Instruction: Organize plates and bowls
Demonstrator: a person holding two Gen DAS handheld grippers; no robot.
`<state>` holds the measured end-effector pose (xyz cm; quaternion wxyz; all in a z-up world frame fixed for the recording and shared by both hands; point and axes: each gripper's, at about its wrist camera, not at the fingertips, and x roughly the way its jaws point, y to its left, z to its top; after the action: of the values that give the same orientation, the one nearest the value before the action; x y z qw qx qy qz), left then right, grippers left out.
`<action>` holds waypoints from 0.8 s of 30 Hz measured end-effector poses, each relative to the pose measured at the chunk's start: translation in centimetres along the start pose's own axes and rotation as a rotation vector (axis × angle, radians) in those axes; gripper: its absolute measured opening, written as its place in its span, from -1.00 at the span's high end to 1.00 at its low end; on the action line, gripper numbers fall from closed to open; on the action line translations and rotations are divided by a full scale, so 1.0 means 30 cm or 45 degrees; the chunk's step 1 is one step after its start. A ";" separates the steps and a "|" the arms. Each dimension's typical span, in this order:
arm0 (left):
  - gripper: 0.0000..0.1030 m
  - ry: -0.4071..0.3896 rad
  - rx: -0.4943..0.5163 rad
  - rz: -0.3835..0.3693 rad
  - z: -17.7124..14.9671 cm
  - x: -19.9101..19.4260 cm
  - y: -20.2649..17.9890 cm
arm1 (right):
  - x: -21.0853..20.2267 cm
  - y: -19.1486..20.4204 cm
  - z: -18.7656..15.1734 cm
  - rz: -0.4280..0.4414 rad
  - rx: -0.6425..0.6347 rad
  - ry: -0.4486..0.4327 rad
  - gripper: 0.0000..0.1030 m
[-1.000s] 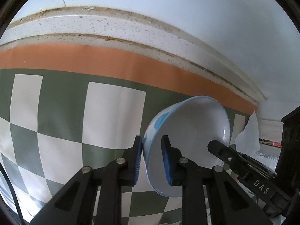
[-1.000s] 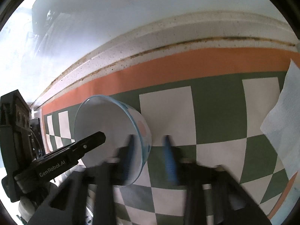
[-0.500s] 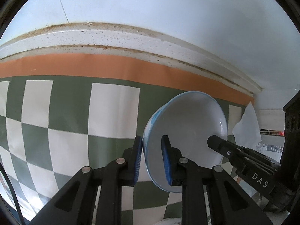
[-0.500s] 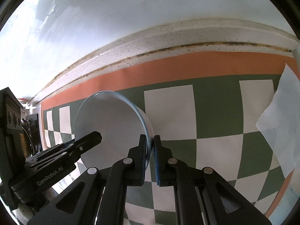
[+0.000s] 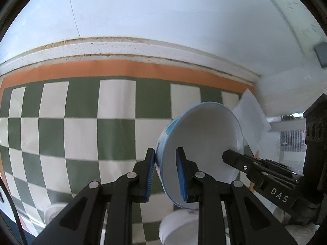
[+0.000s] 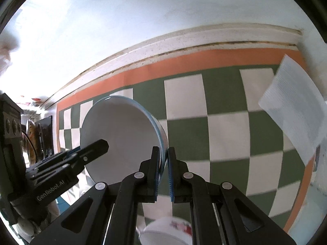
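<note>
Your left gripper [image 5: 164, 174] and right gripper [image 6: 163, 168] both clench the rim of one white, blue-edged bowl [image 5: 202, 143], tipped on edge above the green-and-white checkered cloth [image 5: 81, 122]. The cloth's orange border meets a speckled ledge [image 5: 122, 49] under a pale wall [image 5: 163, 10]; a paper towel [image 6: 294, 110] lies near the corner.

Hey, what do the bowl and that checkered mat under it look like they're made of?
The bowl looks like glazed ceramic or porcelain: smooth white inside, thin blue rim, a soft sheen. Melamine can't be ruled out. The checkered mat looks like vinyl or coated cloth: flat printed green and white squares with an orange border, lying smooth, no weave visible.
</note>
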<state>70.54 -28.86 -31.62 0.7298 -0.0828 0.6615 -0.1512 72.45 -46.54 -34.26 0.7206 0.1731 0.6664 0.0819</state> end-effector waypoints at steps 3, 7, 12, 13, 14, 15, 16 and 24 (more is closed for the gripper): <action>0.64 0.002 0.042 -0.015 -0.078 -0.033 -0.039 | -0.062 -0.016 -0.090 -0.004 0.007 -0.017 0.83; 0.64 0.009 0.086 -0.038 -0.177 -0.069 -0.070 | -0.136 -0.043 -0.225 -0.003 0.028 -0.038 0.82; 0.64 0.031 0.159 -0.054 -0.326 -0.099 -0.107 | -0.204 -0.068 -0.387 -0.006 0.048 -0.057 0.82; 0.64 0.032 0.164 -0.058 -0.345 -0.102 -0.108 | -0.209 -0.073 -0.417 -0.003 0.056 -0.059 0.82; 0.64 0.038 0.174 -0.061 -0.370 -0.105 -0.110 | -0.215 -0.078 -0.446 -0.001 0.063 -0.058 0.82; 0.64 0.051 0.187 -0.062 -0.399 -0.103 -0.113 | -0.219 -0.083 -0.478 -0.002 0.066 -0.054 0.82; 0.64 0.056 0.189 -0.066 -0.417 -0.103 -0.111 | -0.220 -0.086 -0.504 -0.001 0.072 -0.052 0.82; 0.64 0.129 0.204 -0.047 -0.535 -0.046 -0.093 | -0.168 -0.127 -0.661 0.011 0.124 -0.011 0.82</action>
<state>54.23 -29.76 -31.21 0.6969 -0.0286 0.6816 -0.2212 51.91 -49.04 -31.95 0.7137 0.2109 0.6659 0.0517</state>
